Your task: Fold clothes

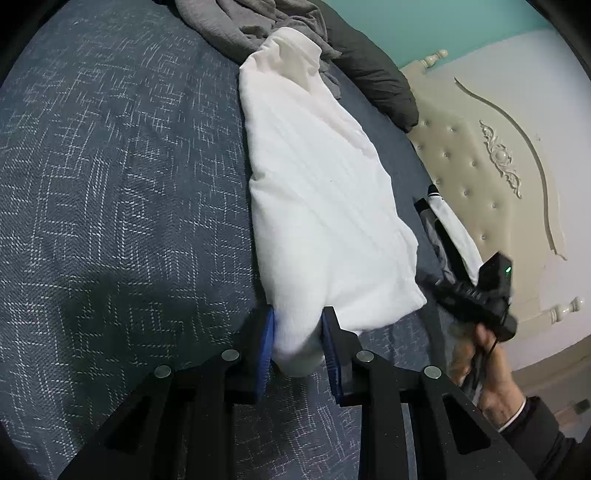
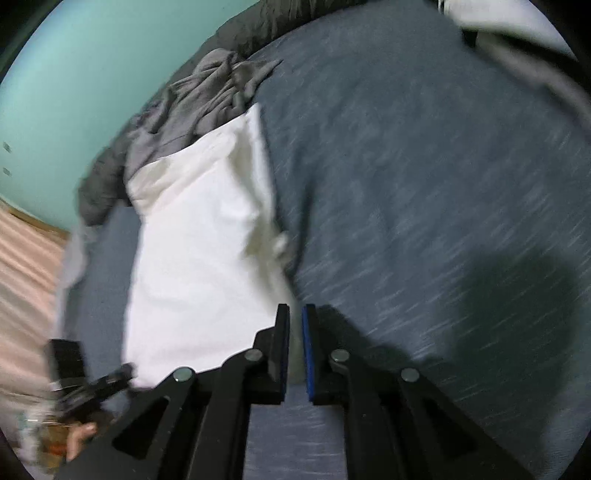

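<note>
A white garment (image 1: pixel 325 206), folded lengthwise into a long strip, lies on the blue patterned bedspread (image 1: pixel 122 192). My left gripper (image 1: pixel 298 332) is shut on its near end, with a bunch of white cloth between the blue pads. In the right wrist view the same white garment (image 2: pixel 199 254) lies to the left. My right gripper (image 2: pixel 295 325) is shut on the garment's near corner, with only a narrow gap between the pads. This view is blurred. The right gripper body and the hand that holds it (image 1: pixel 480 295) show at the right of the left wrist view.
A crumpled grey garment (image 1: pixel 236 29) and a dark quilted one (image 1: pixel 373 77) lie at the far end of the bed. A cream tufted headboard (image 1: pixel 480 158) stands on the right, with a black-and-white garment (image 1: pixel 450 225) beside it. The wall (image 2: pixel 74 74) is teal.
</note>
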